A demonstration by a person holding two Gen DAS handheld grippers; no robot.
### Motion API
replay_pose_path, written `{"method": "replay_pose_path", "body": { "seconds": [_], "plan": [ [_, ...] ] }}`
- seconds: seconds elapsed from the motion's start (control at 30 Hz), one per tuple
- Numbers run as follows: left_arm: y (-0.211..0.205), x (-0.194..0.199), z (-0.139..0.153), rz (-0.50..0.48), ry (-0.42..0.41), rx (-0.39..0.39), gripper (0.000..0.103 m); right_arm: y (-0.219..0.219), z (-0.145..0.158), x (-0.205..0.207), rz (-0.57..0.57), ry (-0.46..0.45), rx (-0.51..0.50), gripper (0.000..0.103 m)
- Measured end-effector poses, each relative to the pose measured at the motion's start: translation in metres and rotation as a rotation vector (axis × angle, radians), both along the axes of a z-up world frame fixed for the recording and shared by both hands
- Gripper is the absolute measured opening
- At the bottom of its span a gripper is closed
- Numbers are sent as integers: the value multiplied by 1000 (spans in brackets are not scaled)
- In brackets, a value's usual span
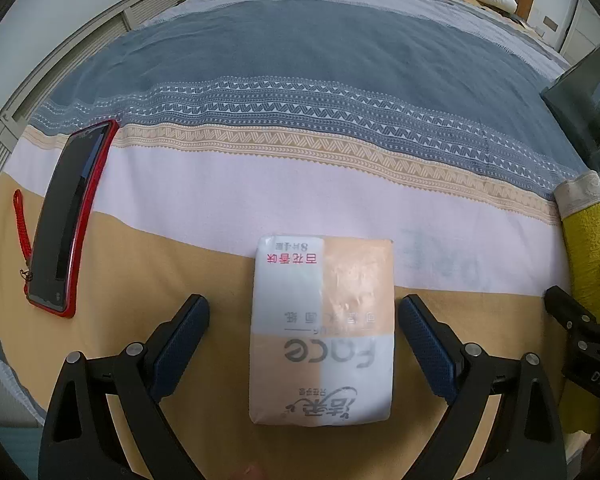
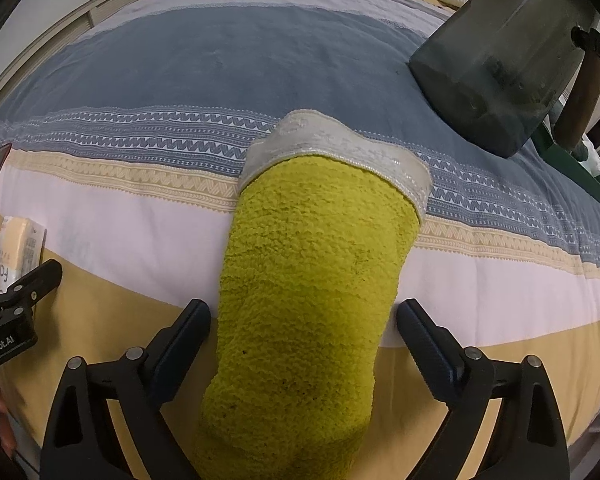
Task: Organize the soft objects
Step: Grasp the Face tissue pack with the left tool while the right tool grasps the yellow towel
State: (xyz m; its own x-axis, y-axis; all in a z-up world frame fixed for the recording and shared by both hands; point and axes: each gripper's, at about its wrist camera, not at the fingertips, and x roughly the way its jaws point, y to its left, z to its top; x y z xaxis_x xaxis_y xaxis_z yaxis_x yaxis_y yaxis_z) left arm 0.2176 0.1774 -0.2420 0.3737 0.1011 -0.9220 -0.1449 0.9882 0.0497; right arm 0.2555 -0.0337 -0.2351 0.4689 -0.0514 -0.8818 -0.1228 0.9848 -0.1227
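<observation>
Fingers of both grippers stand apart, each straddling a soft item on the bedspread [image 1: 340, 208].
Left gripper [image 1: 304, 316] brackets the tissue pack [image 1: 322, 332] without touching; right gripper [image 2: 304, 320] flanks the yellow towel roll [image 2: 312, 280], its pads not pressing. Likely the pre-grasp step: next, squeeze gently and evenly.

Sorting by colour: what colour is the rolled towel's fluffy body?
Yellow-green towel, clearest in the right wrist view.
</observation>
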Motion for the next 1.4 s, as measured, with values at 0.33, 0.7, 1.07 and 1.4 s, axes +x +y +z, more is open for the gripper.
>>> {"method": "replay_pose_path", "body": {
  "seconds": [0.33,0.7,1.07,1.4],
  "plan": [
    [-7,-3,4,3,-11,12,78,3,9,-9,27,-23,13,61],
    [-15,-3,11,2,-26,24,53,-1,17,-15,40,-29,14,32],
    [-10,2,10,6,-32,6,46,-4,20,-18,63,-29,27,21],
    [11,1,20,27,-45,-97,46,-13,25,-22,77,-38,50,19]
  ]
}}
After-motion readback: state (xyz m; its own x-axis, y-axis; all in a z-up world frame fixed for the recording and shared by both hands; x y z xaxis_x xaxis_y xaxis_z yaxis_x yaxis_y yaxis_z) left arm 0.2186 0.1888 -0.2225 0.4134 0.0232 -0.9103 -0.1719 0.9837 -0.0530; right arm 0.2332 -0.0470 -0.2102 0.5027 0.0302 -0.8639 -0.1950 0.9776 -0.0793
